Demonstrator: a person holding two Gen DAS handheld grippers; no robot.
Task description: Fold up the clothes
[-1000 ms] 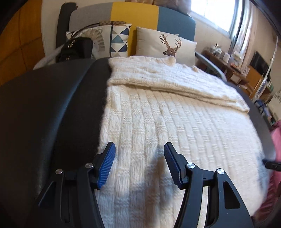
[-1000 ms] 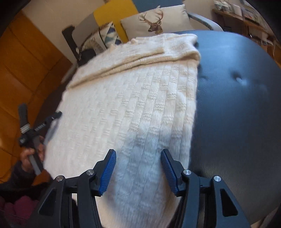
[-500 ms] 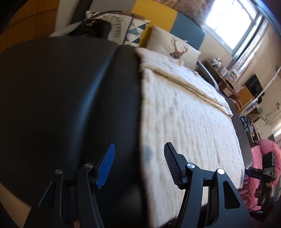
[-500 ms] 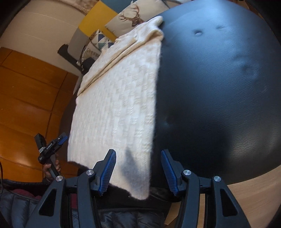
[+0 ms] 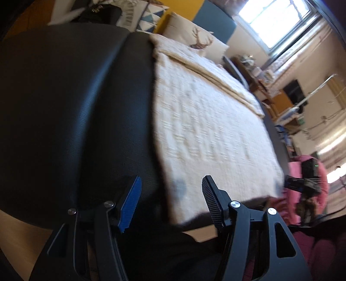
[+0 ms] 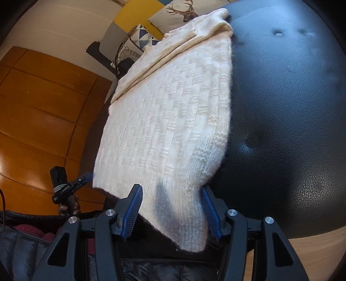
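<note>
A cream knitted sweater lies flat on a black leather cushion, with a folded part across its far end. My left gripper hovers open over the sweater's near left corner, its left finger above bare leather. In the right wrist view the sweater hangs its near right corner over the cushion edge. My right gripper has that hem corner between its fingers and its jaws are opening. The pads do not visibly pinch the knit. Each view shows the other gripper at the sweater's opposite near corner.
A deer-print pillow, a patterned pillow and a black handbag sit beyond the cushion's far end. Orange wood panelling is on the left. Something pink lies at the right, shelves under a window behind it.
Both grippers have drawn back from over the sweater's body to its near hem, the left to the left corner and the right to the right corner. The sweater has not shifted.
</note>
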